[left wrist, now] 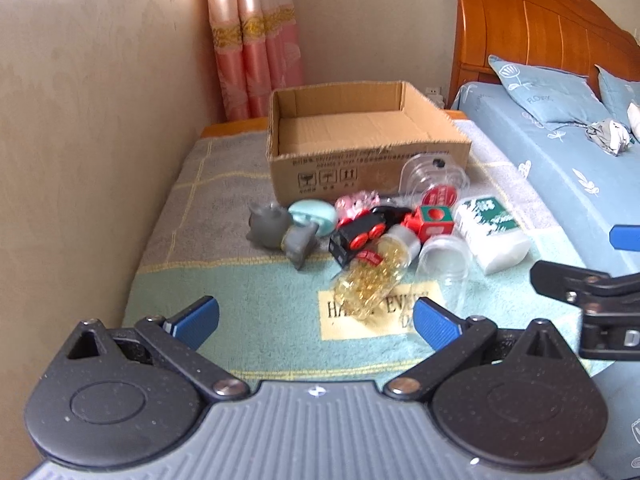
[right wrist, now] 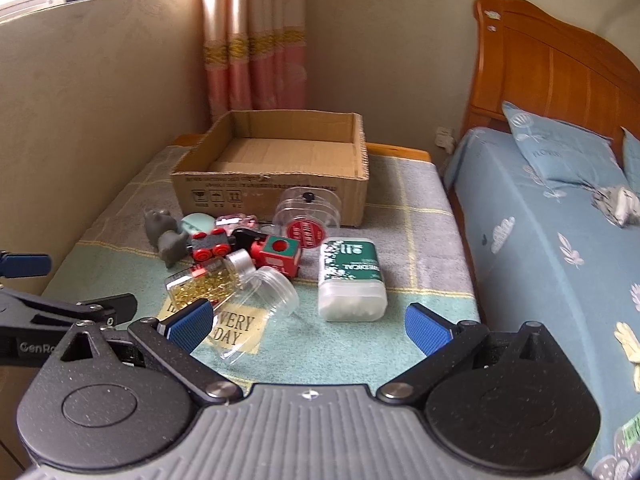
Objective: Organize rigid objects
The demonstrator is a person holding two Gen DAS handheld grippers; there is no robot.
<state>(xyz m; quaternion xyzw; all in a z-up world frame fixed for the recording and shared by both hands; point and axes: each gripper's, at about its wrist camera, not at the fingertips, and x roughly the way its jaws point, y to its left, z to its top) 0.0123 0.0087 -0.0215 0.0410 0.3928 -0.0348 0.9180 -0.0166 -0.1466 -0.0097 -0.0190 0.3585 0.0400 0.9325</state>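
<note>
An open, empty cardboard box (left wrist: 360, 136) (right wrist: 280, 168) stands at the far end of a blanket-covered table. In front of it lies a pile: a grey figure (left wrist: 280, 232) (right wrist: 166, 236), a red and black toy train (left wrist: 360, 236) (right wrist: 212, 246), a jar of gold pins (left wrist: 372, 276) (right wrist: 208, 282), an empty clear jar (left wrist: 444, 268) (right wrist: 260, 308), a green-labelled cotton swab box (left wrist: 492, 232) (right wrist: 352, 276) and a red-lidded clear container (left wrist: 436, 188) (right wrist: 308, 220). My left gripper (left wrist: 316, 322) is open and empty short of the pile. My right gripper (right wrist: 308, 326) is open and empty, near the clear jar.
A wall runs along the table's left side. A bed with blue sheets (left wrist: 560, 160) (right wrist: 560, 248) and a wooden headboard lies to the right. A pink curtain (left wrist: 256, 40) (right wrist: 256, 32) hangs behind the box. A teal oval object (left wrist: 314, 216) and a pink toy (left wrist: 356, 204) sit in the pile.
</note>
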